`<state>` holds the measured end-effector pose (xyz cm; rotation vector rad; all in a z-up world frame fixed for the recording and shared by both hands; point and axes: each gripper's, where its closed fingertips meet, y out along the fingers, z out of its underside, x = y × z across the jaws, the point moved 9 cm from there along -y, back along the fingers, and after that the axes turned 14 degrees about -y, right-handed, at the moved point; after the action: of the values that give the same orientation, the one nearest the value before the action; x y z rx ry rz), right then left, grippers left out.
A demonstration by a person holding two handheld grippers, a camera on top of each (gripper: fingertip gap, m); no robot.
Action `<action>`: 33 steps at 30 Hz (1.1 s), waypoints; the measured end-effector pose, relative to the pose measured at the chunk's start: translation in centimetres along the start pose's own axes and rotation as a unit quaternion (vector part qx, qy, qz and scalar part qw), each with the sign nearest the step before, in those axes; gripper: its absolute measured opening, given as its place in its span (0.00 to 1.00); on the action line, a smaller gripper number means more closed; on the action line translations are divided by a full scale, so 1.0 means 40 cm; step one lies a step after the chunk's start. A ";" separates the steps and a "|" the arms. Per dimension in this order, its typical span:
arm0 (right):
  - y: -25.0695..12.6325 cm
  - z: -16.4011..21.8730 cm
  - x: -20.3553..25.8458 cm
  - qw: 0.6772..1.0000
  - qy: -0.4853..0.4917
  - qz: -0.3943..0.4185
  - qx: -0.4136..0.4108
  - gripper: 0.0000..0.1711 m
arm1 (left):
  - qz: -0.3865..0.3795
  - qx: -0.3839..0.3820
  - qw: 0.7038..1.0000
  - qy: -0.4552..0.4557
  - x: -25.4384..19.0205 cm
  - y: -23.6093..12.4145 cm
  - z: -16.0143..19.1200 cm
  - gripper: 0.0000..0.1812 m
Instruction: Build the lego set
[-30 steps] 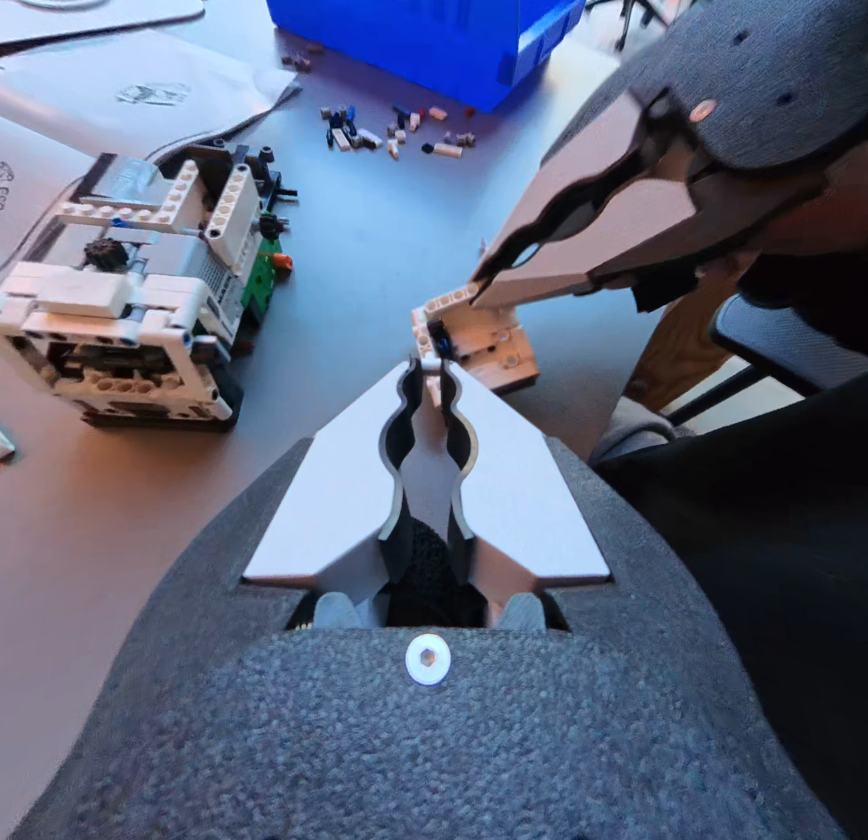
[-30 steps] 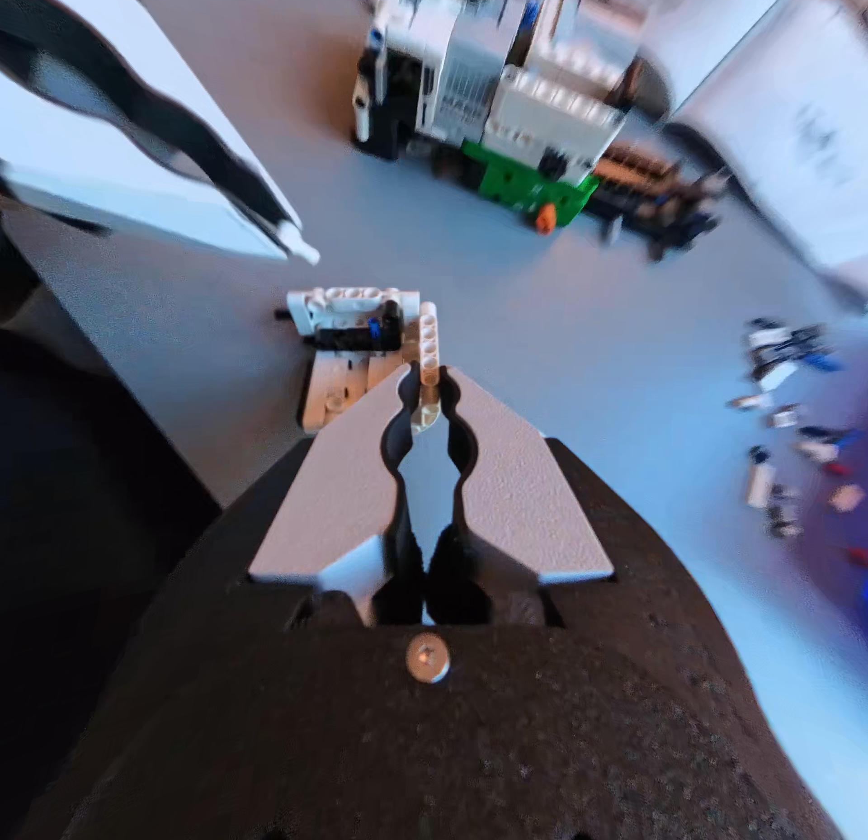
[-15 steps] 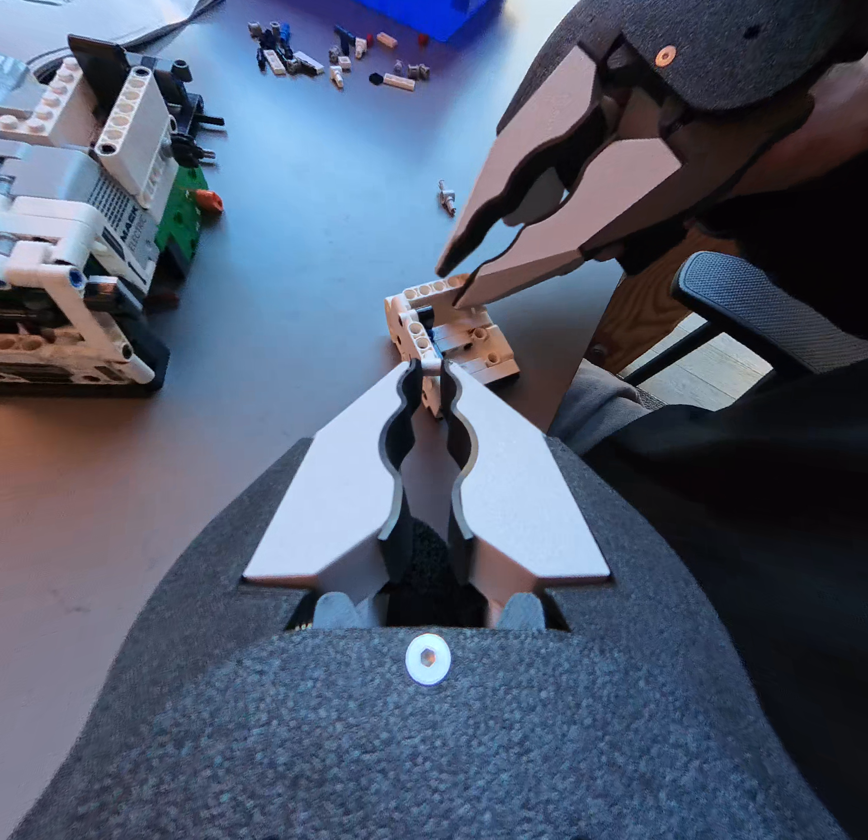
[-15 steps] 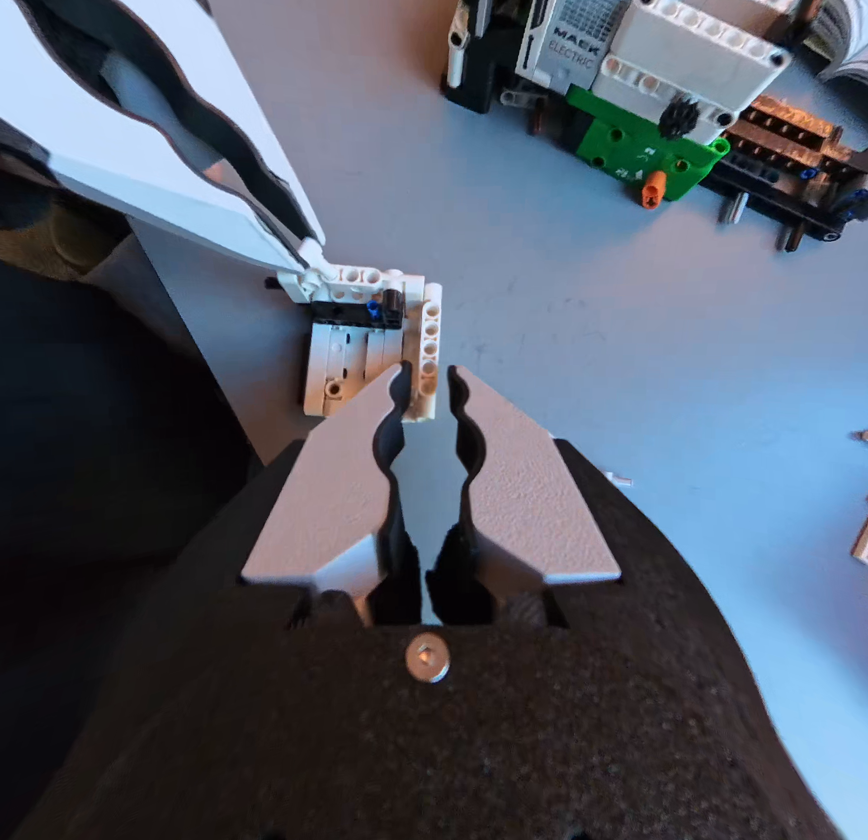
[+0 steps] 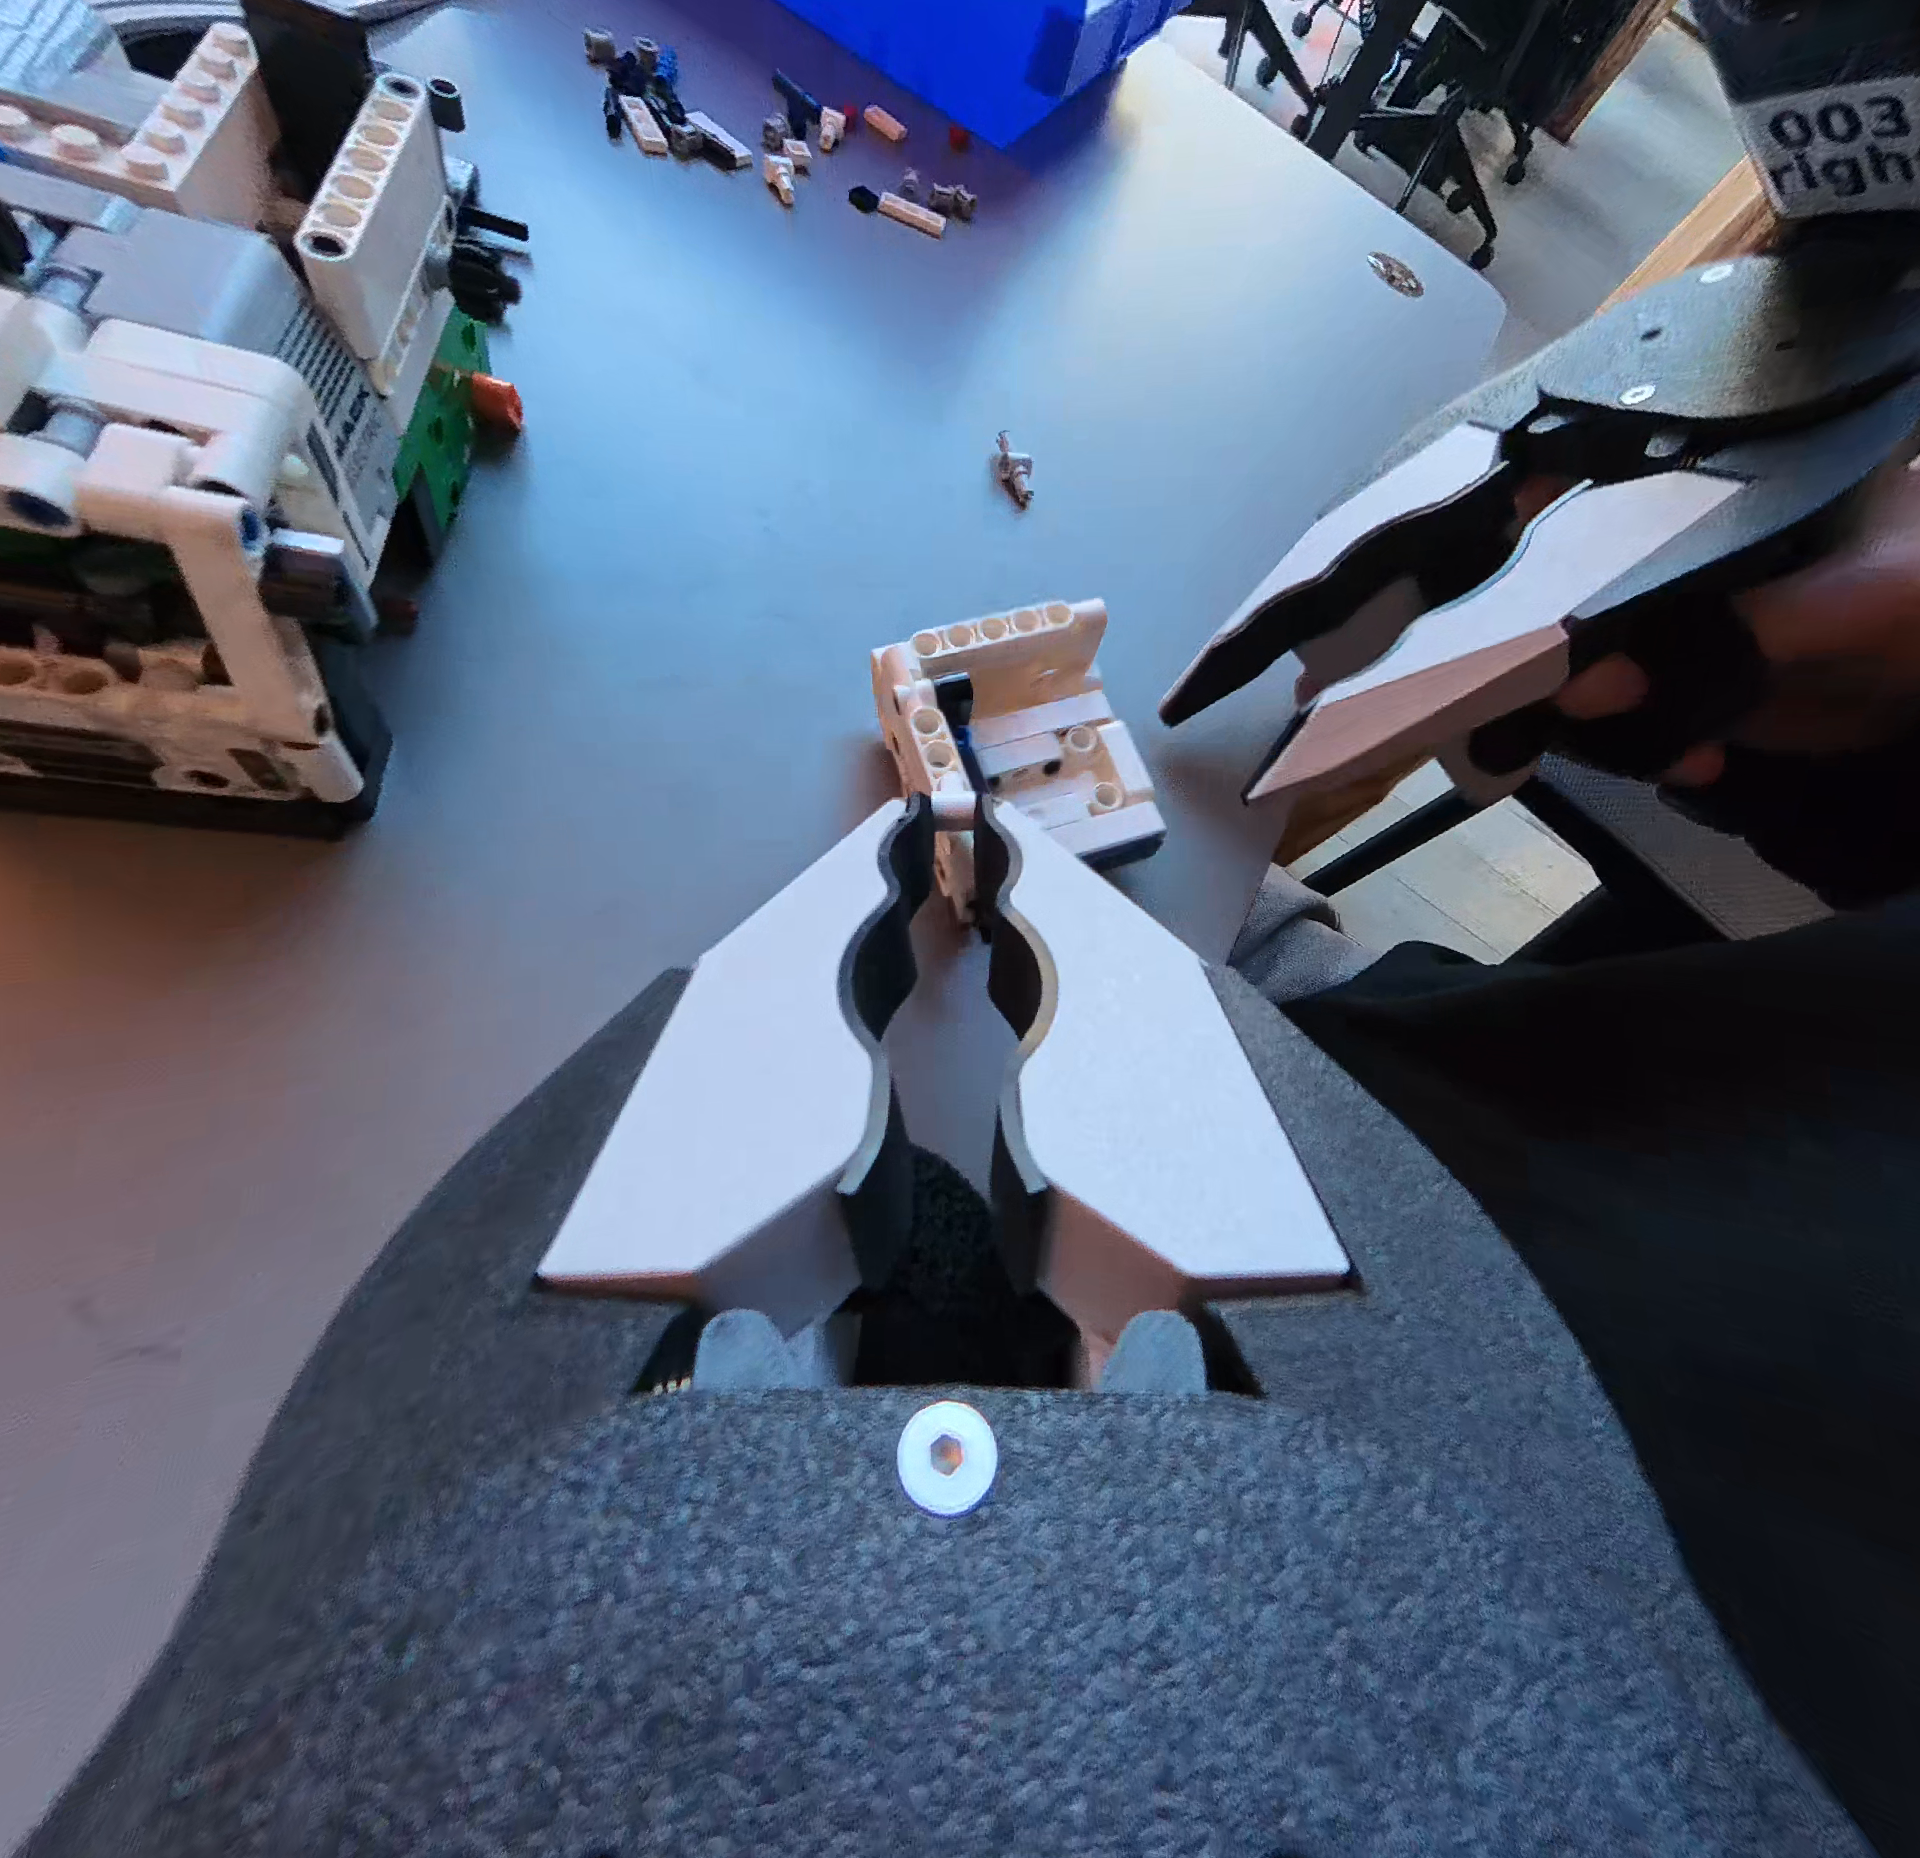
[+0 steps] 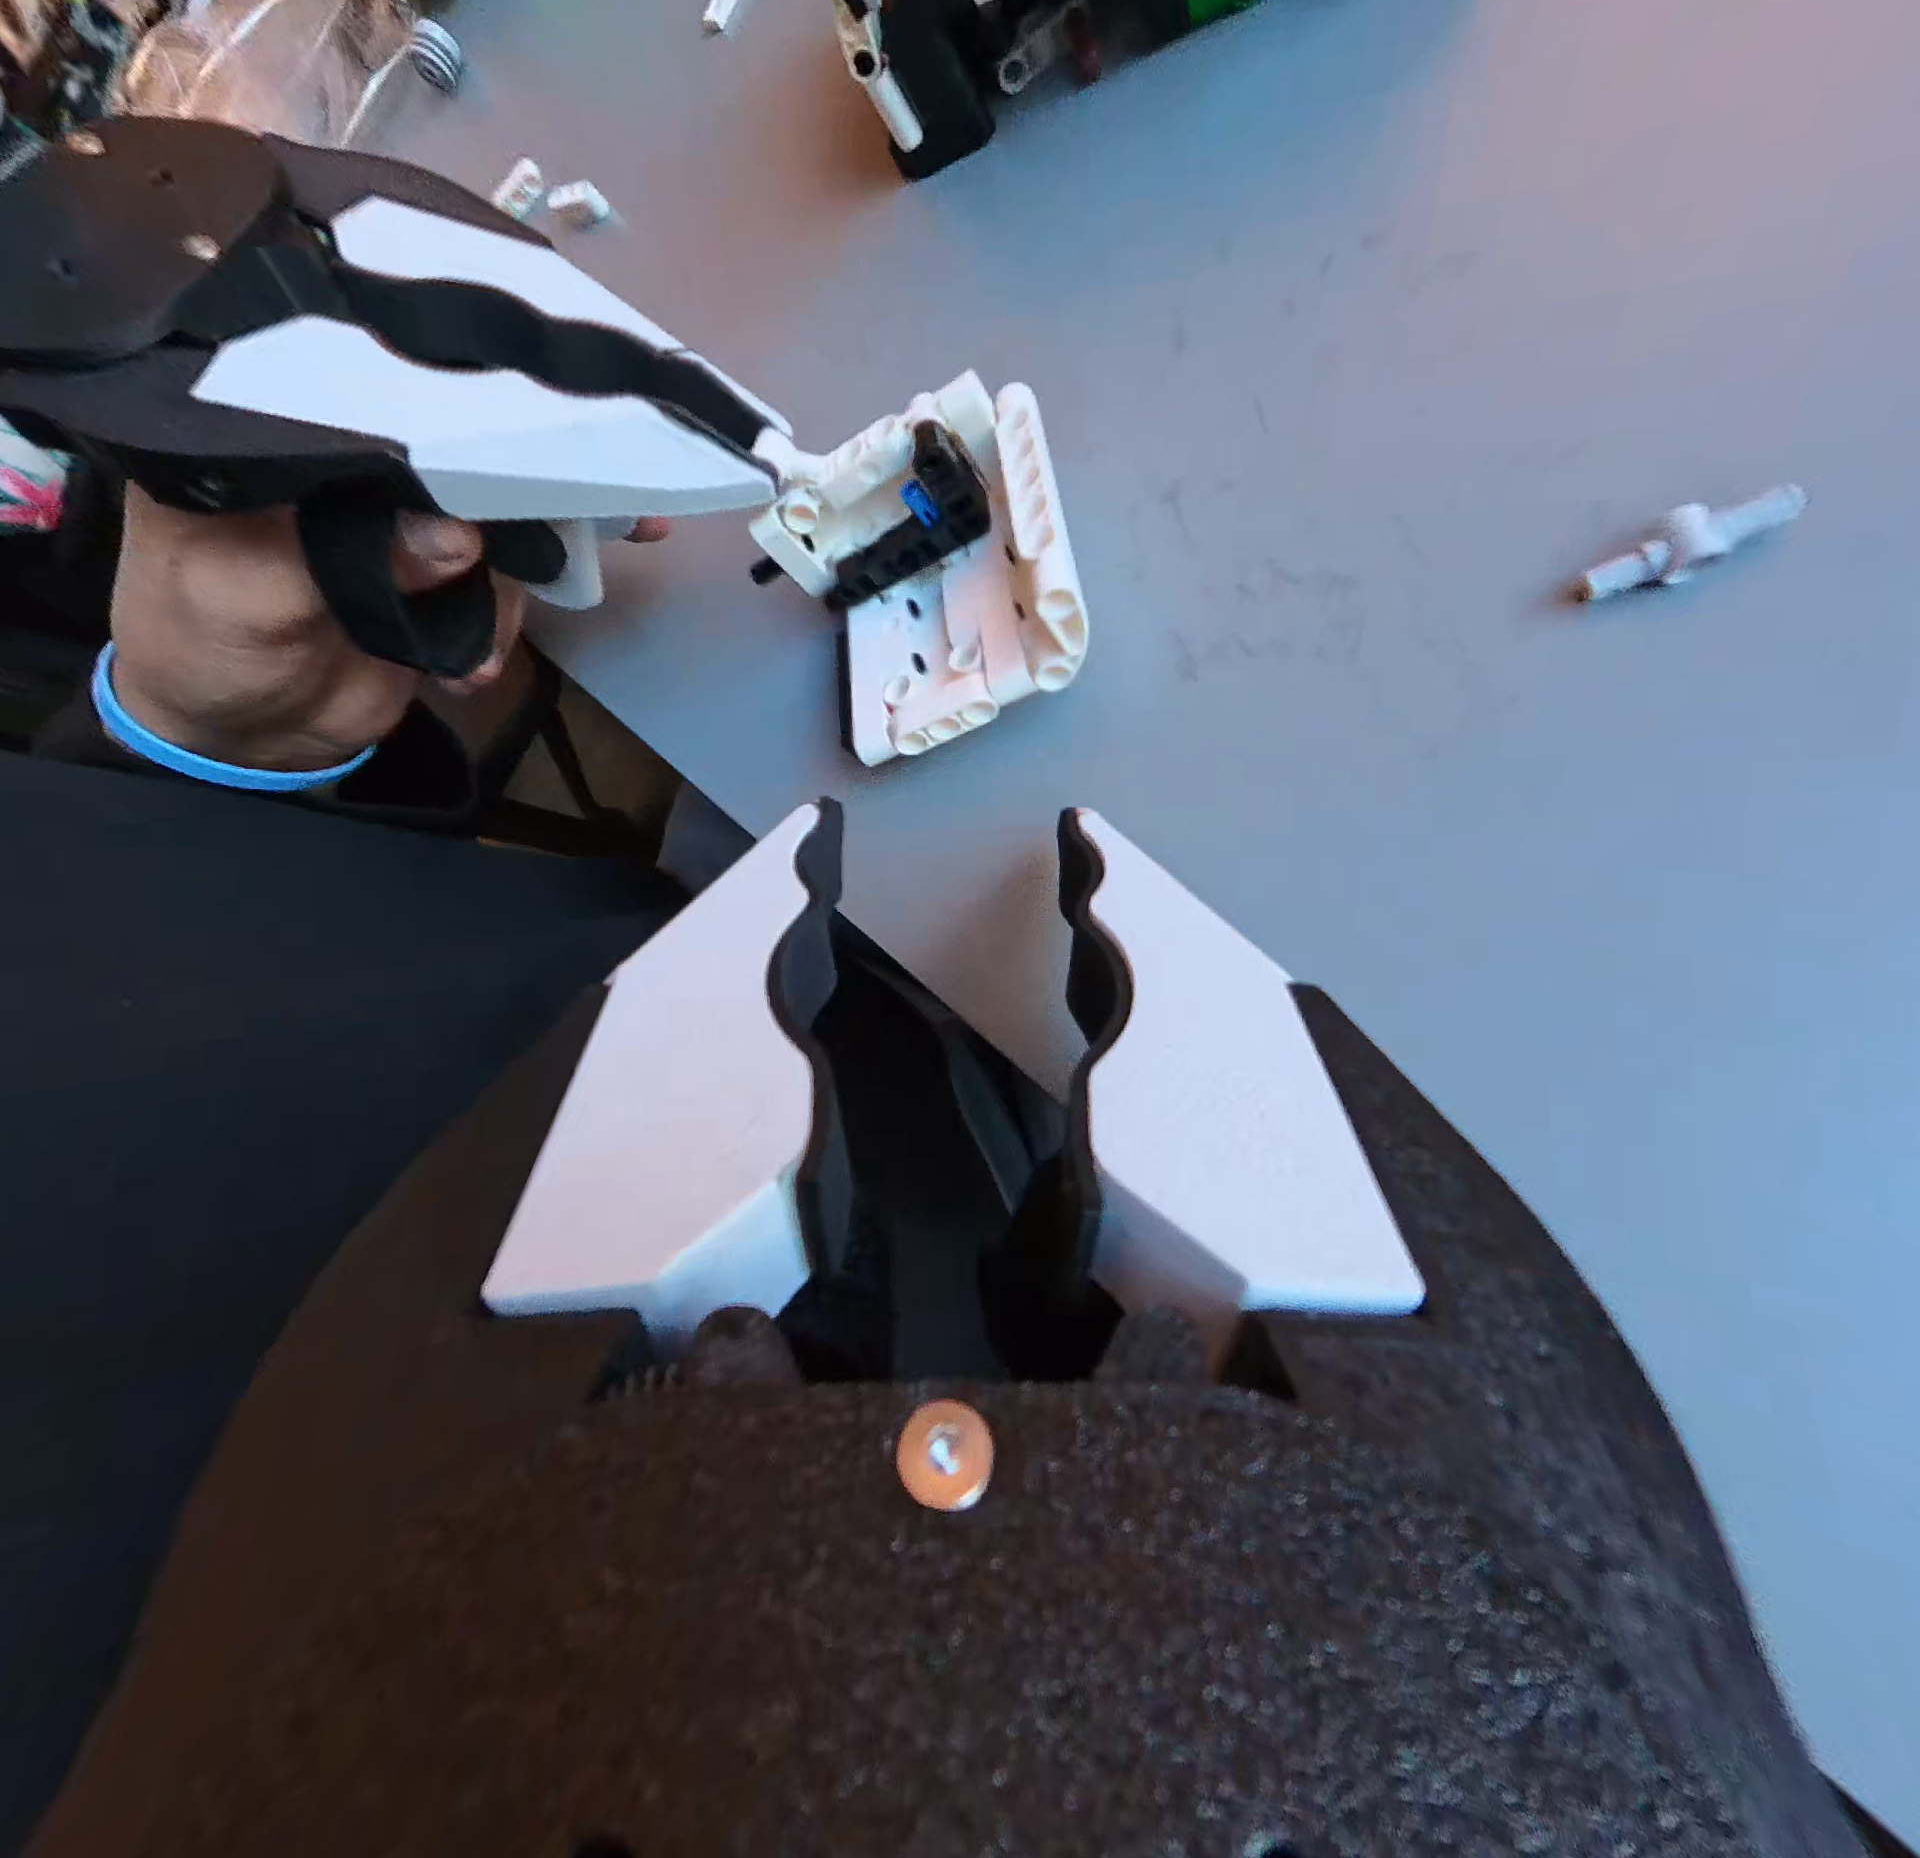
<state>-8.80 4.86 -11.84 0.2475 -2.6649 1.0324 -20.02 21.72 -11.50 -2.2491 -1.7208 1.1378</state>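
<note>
A small white sub-assembly (image 5: 1023, 712) with a black and blue core lies on the grey table near its front edge. My left gripper (image 5: 951, 816) is shut on a white pin at the sub-assembly's near corner. It also shows in the right wrist view (image 6: 771, 463), pinching the sub-assembly (image 6: 966, 582) from the left. My right gripper (image 6: 948, 821) is open and empty, a short way back from the sub-assembly. In the left wrist view the right gripper (image 5: 1205, 759) hovers to the right of it, jaws apart. A large white, grey and green truck model (image 5: 208, 458) stands at the left.
A blue bin (image 5: 935, 11) stands at the back with several loose small pieces (image 5: 779, 135) in front of it. A small loose axle piece (image 6: 1694, 541) lies on the table to the right of the sub-assembly. The table edge (image 5: 1247, 873) runs close to the sub-assembly. My right fingertips sit around 8 centimeters from my left ones. To reach the small loose axle piece (image 6: 1694, 541) in a straight line is about 10 centimeters for my right fingers, about 15 centimeters for my left.
My right gripper let go of the white beam on the sub-assembly, opened wide and drew back. My left gripper kept its hold on the corner pin.
</note>
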 end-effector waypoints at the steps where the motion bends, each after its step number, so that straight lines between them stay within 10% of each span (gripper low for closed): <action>1: 0.008 -0.007 0.004 1.000 0.007 -0.001 -0.007 0.25 | -0.001 0.000 1.000 -0.004 0.006 -0.002 -0.001 0.03; 9: 0.062 -0.079 0.006 0.995 0.068 -0.007 -0.067 0.26 | 0.009 0.003 1.000 -0.016 0.029 -0.014 -0.007 0.04; 18: 0.080 -0.120 -0.028 0.998 0.055 0.019 -0.029 0.05 | -0.001 0.015 1.000 -0.008 0.029 -0.004 -0.006 0.03; 25: 0.069 -0.170 0.001 0.983 -0.132 0.110 -0.063 0.04 | -0.002 -0.056 0.998 -0.034 0.033 -0.018 -0.029 0.03; 33: 0.062 -0.192 -0.003 0.965 -0.202 0.108 0.126 0.04 | 0.026 -0.052 0.998 -0.040 0.016 -0.036 -0.042 0.03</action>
<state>-7.86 11.91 -8.03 0.2437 -2.9646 1.5402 -20.11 23.38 -9.90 -2.3520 -1.8010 1.1913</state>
